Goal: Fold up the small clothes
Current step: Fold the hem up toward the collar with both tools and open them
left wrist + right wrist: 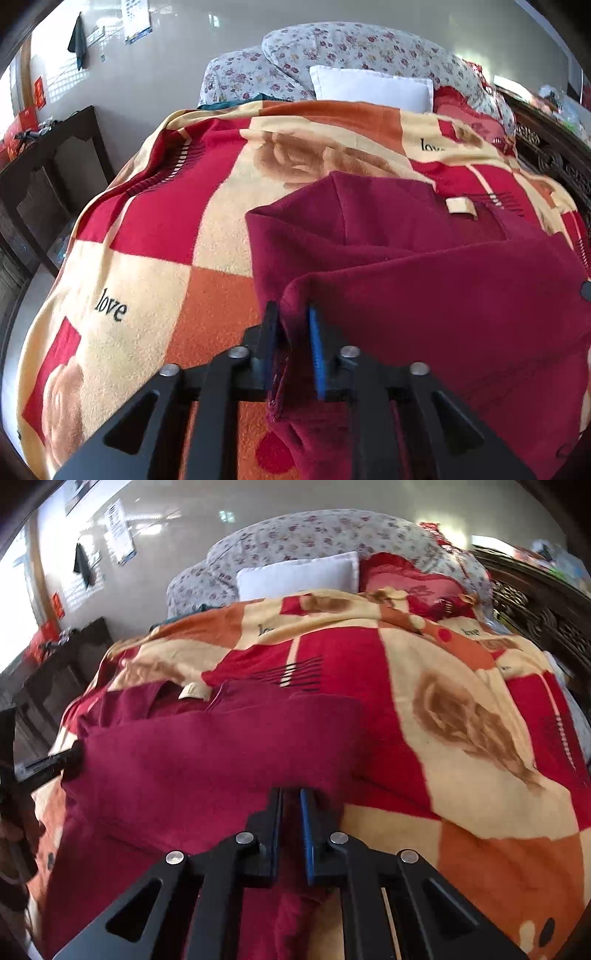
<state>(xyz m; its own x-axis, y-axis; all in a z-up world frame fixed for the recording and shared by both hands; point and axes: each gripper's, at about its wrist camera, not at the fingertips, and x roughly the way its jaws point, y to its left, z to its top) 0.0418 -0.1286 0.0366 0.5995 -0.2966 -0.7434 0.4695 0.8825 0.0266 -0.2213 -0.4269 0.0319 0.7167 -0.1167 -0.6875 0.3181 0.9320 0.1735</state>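
The left hand-held gripper (291,325) is pinching a hem fold of the maroon garment (424,295), and the right hand-held gripper (291,808) is clamping its near edge, both nearly closed. Lying on the bed's checked blanket (155,266), the garment is looking soft, light and floppy; edges and corners are offering the best hold.

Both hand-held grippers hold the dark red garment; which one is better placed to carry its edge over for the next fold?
Probably neither alone. The left hand-held gripper and the right hand-held gripper each pinch the near edge of the dark red garment, one toward each end, so both seem equally placed to carry it together toward the label.
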